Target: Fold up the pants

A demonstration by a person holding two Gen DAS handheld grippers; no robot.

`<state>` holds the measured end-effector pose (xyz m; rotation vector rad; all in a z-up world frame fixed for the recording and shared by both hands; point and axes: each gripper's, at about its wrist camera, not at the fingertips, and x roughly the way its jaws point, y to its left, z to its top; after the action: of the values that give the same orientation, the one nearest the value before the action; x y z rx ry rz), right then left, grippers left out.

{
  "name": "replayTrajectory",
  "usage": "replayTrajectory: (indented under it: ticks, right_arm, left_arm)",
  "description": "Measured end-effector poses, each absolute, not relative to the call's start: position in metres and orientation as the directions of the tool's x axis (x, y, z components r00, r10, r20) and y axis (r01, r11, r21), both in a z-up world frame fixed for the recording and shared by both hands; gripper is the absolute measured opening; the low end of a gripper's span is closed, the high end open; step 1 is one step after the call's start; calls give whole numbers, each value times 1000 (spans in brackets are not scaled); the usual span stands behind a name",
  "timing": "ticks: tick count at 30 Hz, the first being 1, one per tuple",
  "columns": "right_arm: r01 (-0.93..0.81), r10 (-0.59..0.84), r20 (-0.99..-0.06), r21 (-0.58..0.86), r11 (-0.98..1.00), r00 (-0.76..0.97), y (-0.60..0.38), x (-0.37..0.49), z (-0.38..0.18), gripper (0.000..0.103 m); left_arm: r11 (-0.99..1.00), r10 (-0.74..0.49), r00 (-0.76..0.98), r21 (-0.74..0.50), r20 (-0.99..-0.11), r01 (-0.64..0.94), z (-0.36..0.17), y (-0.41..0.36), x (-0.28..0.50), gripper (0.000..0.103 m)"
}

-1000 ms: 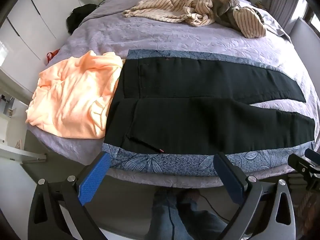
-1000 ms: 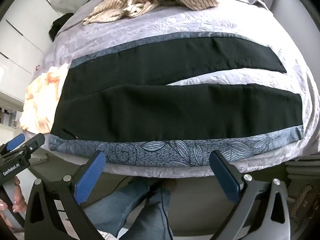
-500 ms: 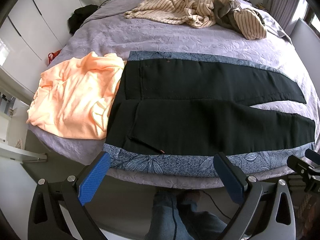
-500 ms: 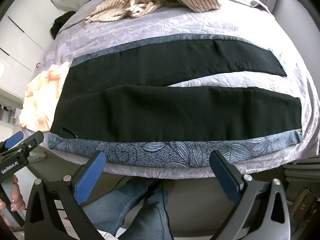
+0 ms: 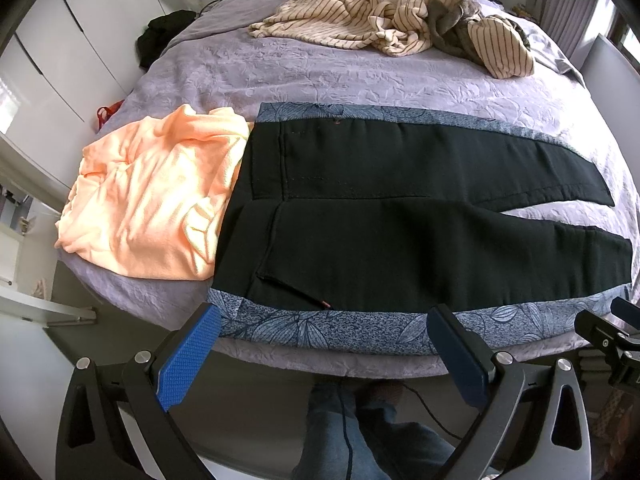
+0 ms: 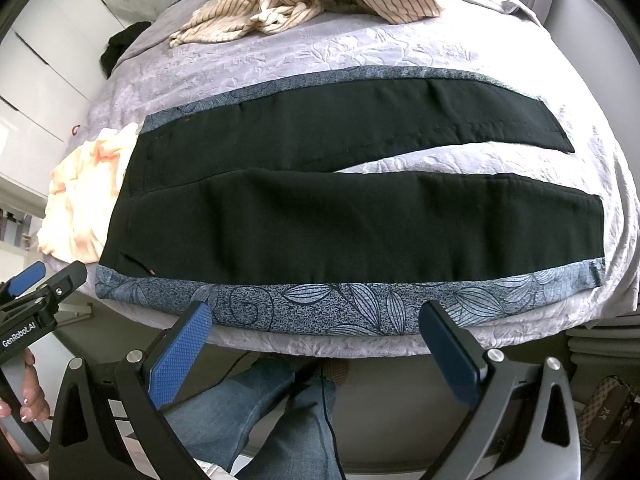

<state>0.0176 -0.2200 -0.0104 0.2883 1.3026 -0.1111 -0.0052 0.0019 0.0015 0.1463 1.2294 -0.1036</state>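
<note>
Nearest, the left gripper [image 5: 324, 316] and the right gripper [image 6: 316, 314] hang off the bed's near edge with fingers spread wide, gripping nothing — the person's jeans [image 6: 276, 412] show below. Just beyond, the black pants [image 5: 400, 220] lie flat on the lavender bedspread [image 5: 320, 76], waistband to the left, legs parted toward the right, patterned blue side stripes along both outer edges. A peach garment [image 5: 152, 200] touches the waistband — farther back, a heap of striped clothes [image 5: 380, 24].

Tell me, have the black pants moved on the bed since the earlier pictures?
No. The black pants still lie with their waist against the orange shirt.
</note>
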Motion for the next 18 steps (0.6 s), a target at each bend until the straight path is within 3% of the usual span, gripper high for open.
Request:
replayTrajectory:
  ticks: [18]
  right_arm:
    - [242,80,-974,131,961,210,-219,20,-15,103]
  left_arm:
    - [986,4,327,58,-945,154,1,5,-5,103]
